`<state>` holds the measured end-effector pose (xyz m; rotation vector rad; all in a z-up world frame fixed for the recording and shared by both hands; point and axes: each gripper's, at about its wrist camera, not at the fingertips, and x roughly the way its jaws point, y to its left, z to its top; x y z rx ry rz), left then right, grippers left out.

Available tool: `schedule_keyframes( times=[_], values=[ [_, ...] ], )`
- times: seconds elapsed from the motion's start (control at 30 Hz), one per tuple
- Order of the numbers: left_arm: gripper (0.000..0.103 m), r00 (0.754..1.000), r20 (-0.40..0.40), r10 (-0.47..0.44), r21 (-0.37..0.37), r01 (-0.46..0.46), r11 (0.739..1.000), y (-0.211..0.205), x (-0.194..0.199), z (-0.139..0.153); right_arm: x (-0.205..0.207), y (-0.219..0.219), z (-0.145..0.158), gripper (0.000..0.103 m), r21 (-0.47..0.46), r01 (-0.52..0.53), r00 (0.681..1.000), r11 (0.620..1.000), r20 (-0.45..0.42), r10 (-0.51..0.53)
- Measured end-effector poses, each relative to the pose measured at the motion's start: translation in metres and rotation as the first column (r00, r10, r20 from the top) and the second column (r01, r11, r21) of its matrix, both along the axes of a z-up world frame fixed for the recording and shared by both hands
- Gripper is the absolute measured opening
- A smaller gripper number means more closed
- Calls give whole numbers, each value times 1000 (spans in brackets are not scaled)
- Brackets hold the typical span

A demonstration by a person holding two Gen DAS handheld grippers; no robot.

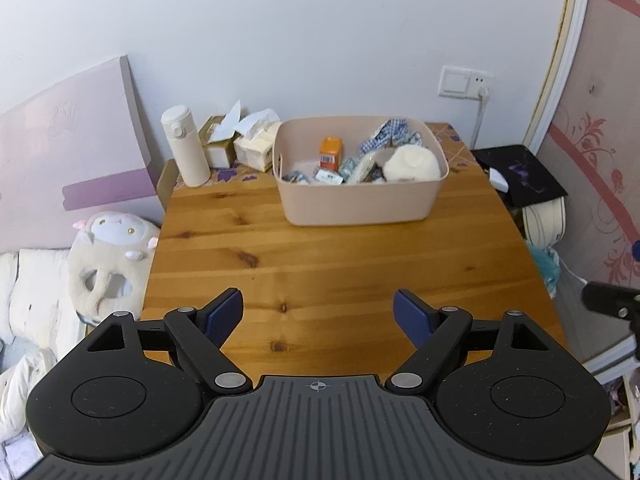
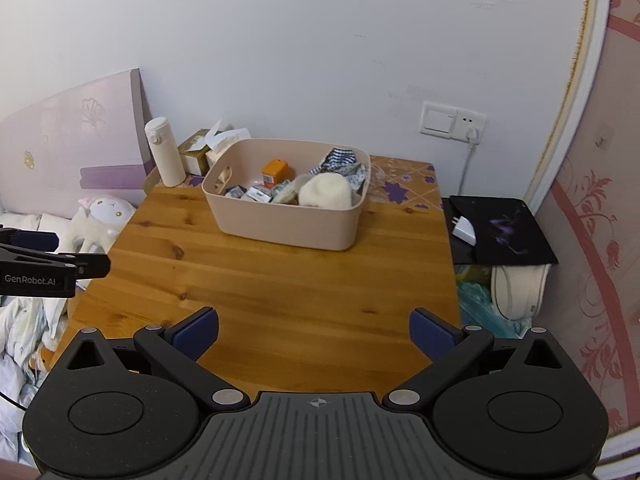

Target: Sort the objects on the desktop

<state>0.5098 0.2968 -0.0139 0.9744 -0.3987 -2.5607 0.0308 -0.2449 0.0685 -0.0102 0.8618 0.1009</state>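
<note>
A pink bin [image 1: 360, 200] stands at the far side of the wooden table [image 1: 320, 264]; it also shows in the right wrist view [image 2: 280, 224]. It holds an orange box [image 1: 331, 153], a white fluffy ball [image 1: 412, 164], checked cloth [image 1: 390, 132] and several small packets. My left gripper [image 1: 318, 312] is open and empty above the table's near part. My right gripper [image 2: 314, 332] is open and empty, also over the near part. The left gripper shows at the left edge of the right wrist view [image 2: 52, 266].
A cream bottle [image 1: 185, 146] and tissue boxes [image 1: 240, 140] stand at the table's back left. A plush toy [image 1: 112, 256] and bedding lie left of the table. A black pad [image 2: 500, 228] with a white charger [image 2: 464, 228] sits to the right.
</note>
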Motion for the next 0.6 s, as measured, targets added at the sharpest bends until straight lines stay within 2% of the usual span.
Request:
schedule_keyframes(
  times=[0.23, 0.6],
  values=[
    [84, 1000, 23, 0, 25, -1, 1000, -8, 12, -4, -19, -10, 1, 103, 0, 52, 999, 999, -5, -52],
    [84, 999, 43, 0, 61, -3, 998, -22, 8, 1, -14, -13, 4, 103, -43, 89, 996, 995, -27, -90]
  ],
)
